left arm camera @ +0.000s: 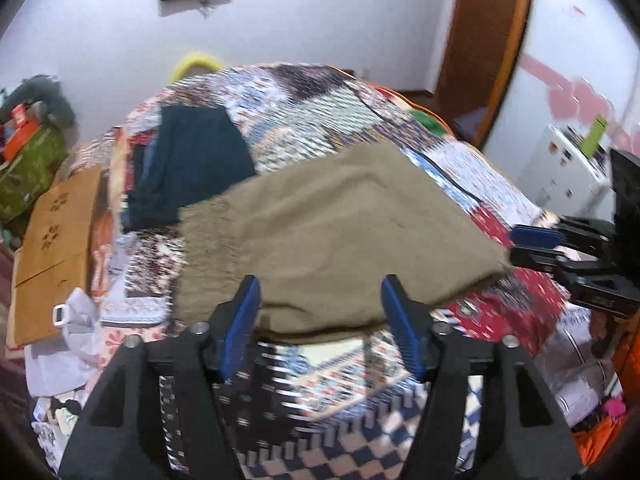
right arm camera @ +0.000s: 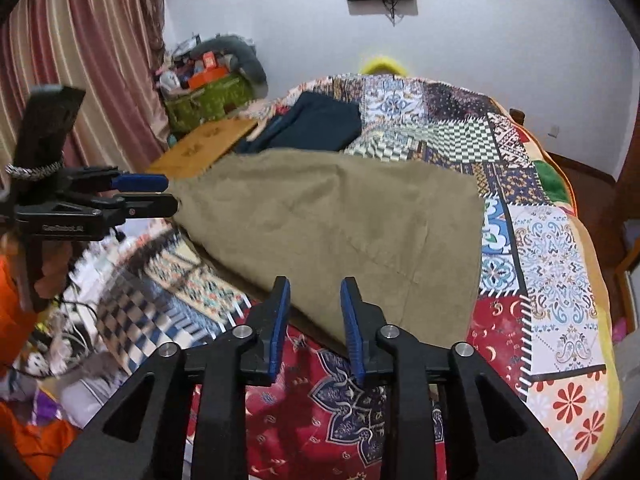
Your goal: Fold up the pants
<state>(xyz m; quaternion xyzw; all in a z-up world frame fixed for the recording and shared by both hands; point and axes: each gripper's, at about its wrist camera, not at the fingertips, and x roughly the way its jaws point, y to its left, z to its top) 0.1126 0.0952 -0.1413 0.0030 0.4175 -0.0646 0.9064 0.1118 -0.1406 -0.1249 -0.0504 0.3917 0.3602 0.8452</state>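
Olive-khaki pants [left arm camera: 328, 232] lie folded on a patchwork quilt [left arm camera: 320, 380]; they also show in the right wrist view [right arm camera: 340, 216]. My left gripper [left arm camera: 320, 292] is open, its blue-padded fingers over the near edge of the pants, not gripping. In the right wrist view the left gripper [right arm camera: 170, 194] sits at the pants' left corner. My right gripper [right arm camera: 314, 292] is open and hovers at the pants' near edge. In the left wrist view the right gripper [left arm camera: 514, 246] sits by the pants' right corner, touching or just beside it.
A dark teal folded garment [left arm camera: 192, 160] lies farther back on the quilt [right arm camera: 540, 240], also in the right wrist view [right arm camera: 316, 124]. A wooden board [left arm camera: 52, 248] is at the bed's left. Green boxes [right arm camera: 208, 98] and curtains [right arm camera: 80, 60] stand behind. A white cabinet [left arm camera: 560, 168] stands to the right.
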